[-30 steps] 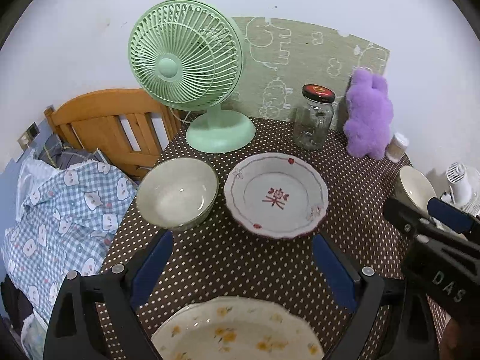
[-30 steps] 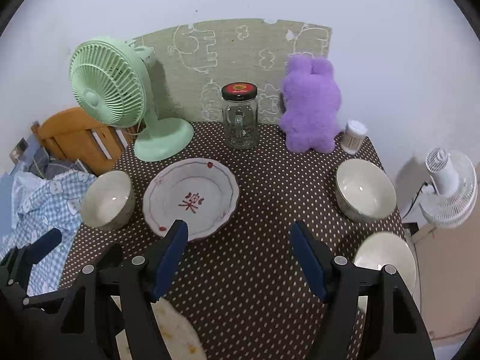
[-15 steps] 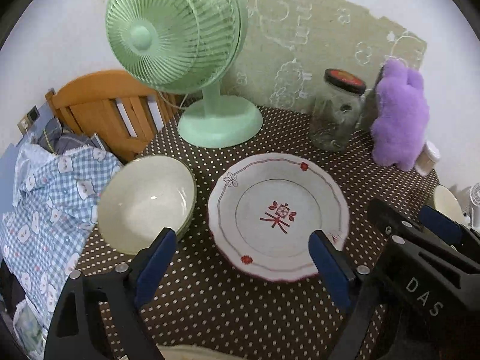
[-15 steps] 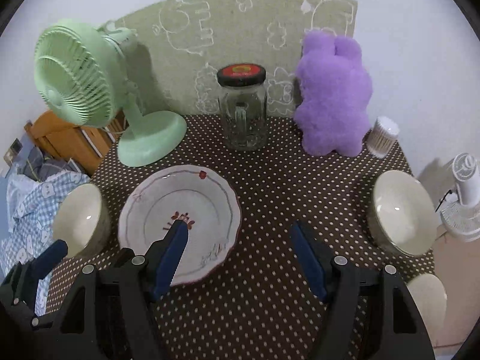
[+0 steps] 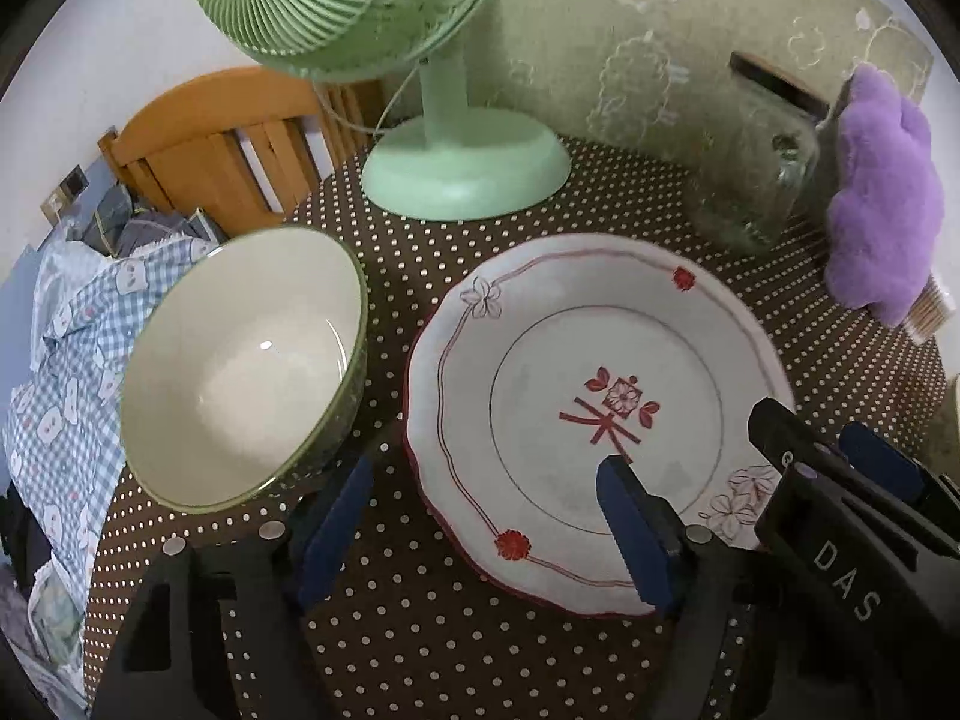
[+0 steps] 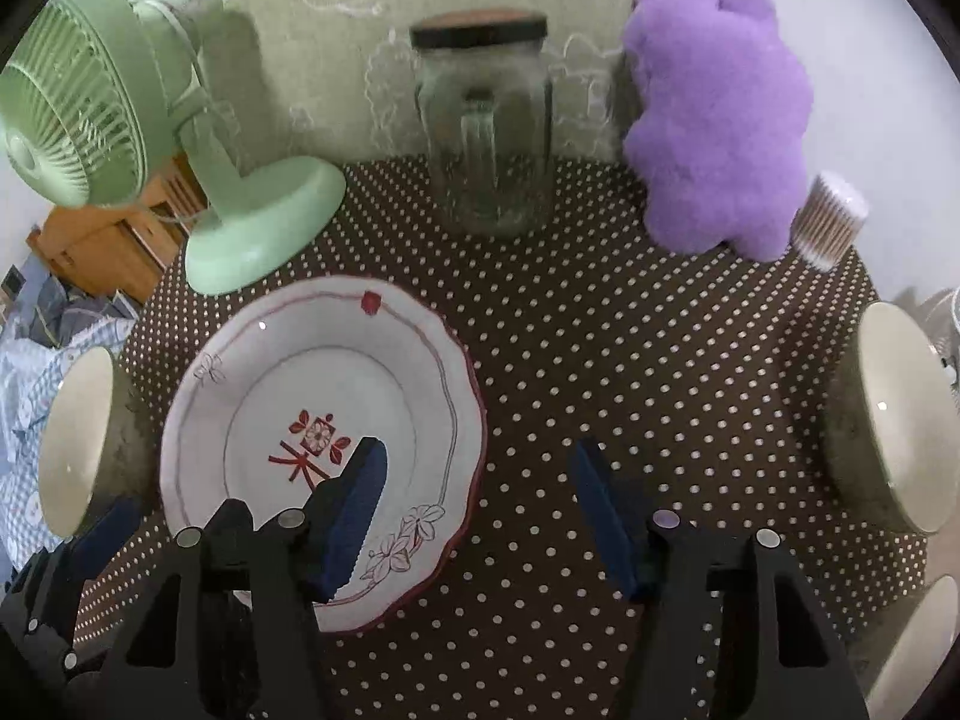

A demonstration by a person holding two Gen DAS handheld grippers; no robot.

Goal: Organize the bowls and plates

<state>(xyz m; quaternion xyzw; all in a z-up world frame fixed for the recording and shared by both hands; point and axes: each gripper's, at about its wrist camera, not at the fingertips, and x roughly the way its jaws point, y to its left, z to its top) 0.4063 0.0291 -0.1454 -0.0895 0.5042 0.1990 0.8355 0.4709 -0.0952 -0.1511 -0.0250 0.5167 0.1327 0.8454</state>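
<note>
A white plate with red rim and red centre motif [image 5: 600, 372] [image 6: 324, 396] lies on the dotted tablecloth. My left gripper [image 5: 480, 516] straddles its left rim, one pad over the plate and one on the cloth side; its jaws are closing and no pad presses on the plate. My right gripper [image 6: 480, 510] straddles the plate's right rim the same way, also closing without contact. A cream bowl with a green outside [image 5: 240, 372] [image 6: 78, 438] sits left of the plate. A second cream bowl [image 6: 888, 420] stands at the right edge.
A green fan [image 5: 462, 162] [image 6: 240, 222], a glass jar [image 6: 486, 132], a purple plush toy [image 6: 714, 114] and a tub of cotton swabs [image 6: 828, 222] line the back. Another pale dish [image 6: 924, 642] shows at lower right. A wooden chair [image 5: 210, 138] and checked cloth [image 5: 66, 360] lie left of the table.
Both grippers have come down and forward onto the red-patterned plate, and their jaws have narrowed. The yellow-flowered plate has left the bottom of the left wrist view.
</note>
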